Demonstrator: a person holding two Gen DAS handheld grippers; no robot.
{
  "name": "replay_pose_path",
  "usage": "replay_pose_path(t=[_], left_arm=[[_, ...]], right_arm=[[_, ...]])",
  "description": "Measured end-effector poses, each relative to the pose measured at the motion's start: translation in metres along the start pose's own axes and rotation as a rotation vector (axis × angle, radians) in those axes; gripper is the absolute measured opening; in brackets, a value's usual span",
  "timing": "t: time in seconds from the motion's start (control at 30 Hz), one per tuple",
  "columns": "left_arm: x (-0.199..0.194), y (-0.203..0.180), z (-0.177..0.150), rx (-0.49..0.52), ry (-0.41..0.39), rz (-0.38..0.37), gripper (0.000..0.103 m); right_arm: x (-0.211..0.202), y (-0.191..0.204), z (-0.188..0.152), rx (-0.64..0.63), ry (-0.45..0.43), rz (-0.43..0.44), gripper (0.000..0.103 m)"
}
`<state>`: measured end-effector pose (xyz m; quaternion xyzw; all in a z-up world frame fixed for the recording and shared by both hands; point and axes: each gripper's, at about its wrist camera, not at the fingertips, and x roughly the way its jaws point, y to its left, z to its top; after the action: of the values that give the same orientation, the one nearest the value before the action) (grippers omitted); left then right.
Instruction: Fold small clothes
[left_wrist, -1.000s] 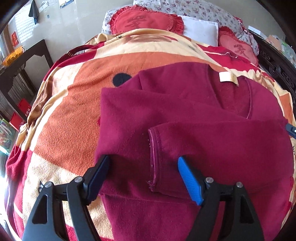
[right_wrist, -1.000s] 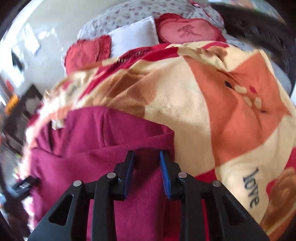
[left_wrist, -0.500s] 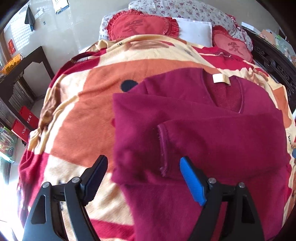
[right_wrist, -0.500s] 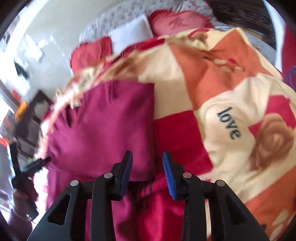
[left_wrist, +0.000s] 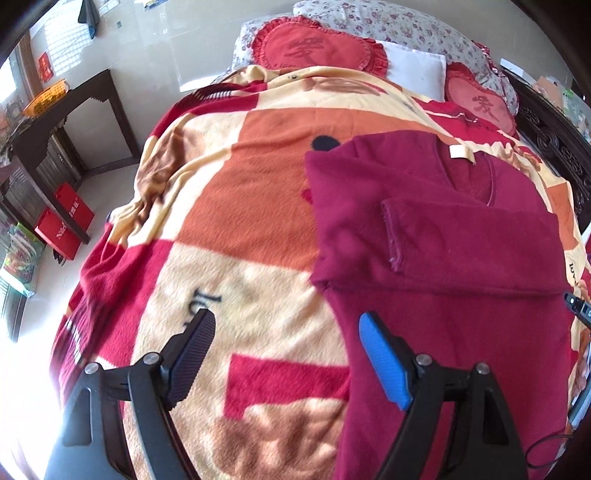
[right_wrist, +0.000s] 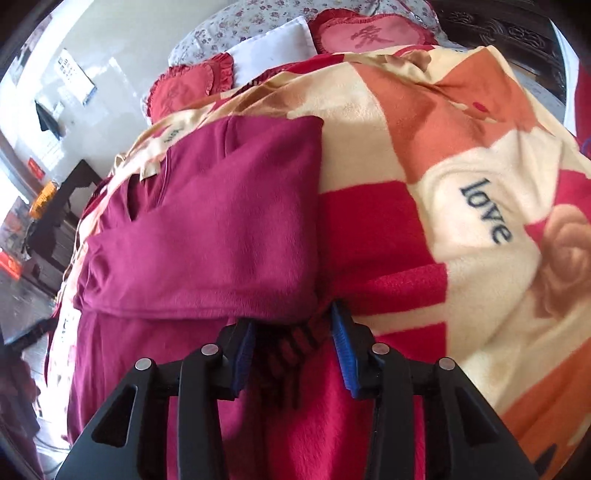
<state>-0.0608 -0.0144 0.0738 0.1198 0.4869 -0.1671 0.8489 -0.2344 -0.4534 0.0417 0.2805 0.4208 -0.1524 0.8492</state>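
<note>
left gripper (left_wrist: 284, 350): my jaws are wide apart, nothing between them. Under the gap is bare blanket; the blue pad sits over the sweater's left edge, not pinching it.
right gripper (right_wrist: 291, 345): my jaws are a narrow gap apart and opening. Dark ribbed cloth lies bunched in the gap; I can't tell whether the pads touch it.
sweater (left_wrist: 443, 258): maroon knit, flat on the bed. From the left wrist it fills 1 to 4 o'clock. Both sleeves are folded across the chest, the cuff (left_wrist: 391, 236) of the top one ending near the garment's left side. Lower body hangs unfolded toward me at 5 o'clock.
sweater, right wrist: folded sleeve block (right_wrist: 221, 221) at 10 to 12 o'clock, its near corner just ahead of my jaws.
neck label (left_wrist: 461, 153): cream tag at the V-neck, about 1 o'clock, beyond the sleeves.
blanket (left_wrist: 240, 206): orange, cream and red fleece over the whole bed, touching the sweater all round. "love" print (right_wrist: 487, 210) at 2 o'clock from the right wrist.
heart cushions (left_wrist: 317, 48): two red ones at the head of the bed, 12 to 1 o'clock, a white pillow (left_wrist: 413, 70) between them.
side table (left_wrist: 55, 122): dark wood, 10 o'clock, off the bed, orange basket (left_wrist: 46, 96) on top, red boxes (left_wrist: 62, 218) on the floor beside it.
</note>
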Motion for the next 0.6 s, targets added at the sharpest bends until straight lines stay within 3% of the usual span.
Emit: replay_pose_path(t=[0.17,0.27,0.37,0.4,0.47,0.53,0.6], left_arm=[[0.000,0.012,-0.013,-0.047,0.026,-0.019,0.084],[0.000,0.012,-0.017,-0.047,0.028,-0.020,0.084],[0.000,0.010,-0.018,-0.052,0.031,-0.032,0.084],[-0.001,0.009,-0.019,-0.054,0.030,-0.038,0.084],[-0.003,0.007,-0.020,-0.047,0.029,-0.042,0.084],[-0.007,0.007,-0.022,-0.035,0.023,-0.039,0.084],[-0.008,0.008,-0.024,-0.040,0.020,-0.034,0.084]], right_arm=[[-0.018,0.010,0.003,0.019,-0.032,-0.018,0.022],[-0.022,0.025,0.001,-0.086,-0.054,-0.102,0.024],[-0.009,0.029,0.001,-0.120,-0.034,-0.117,0.024],[-0.004,0.026,0.002,-0.097,-0.023,-0.088,0.023],[0.002,0.015,0.002,-0.021,-0.015,-0.048,0.003],[-0.007,0.009,0.002,0.006,-0.028,-0.022,0.000],[-0.021,0.010,0.003,-0.046,-0.069,-0.108,0.000]])
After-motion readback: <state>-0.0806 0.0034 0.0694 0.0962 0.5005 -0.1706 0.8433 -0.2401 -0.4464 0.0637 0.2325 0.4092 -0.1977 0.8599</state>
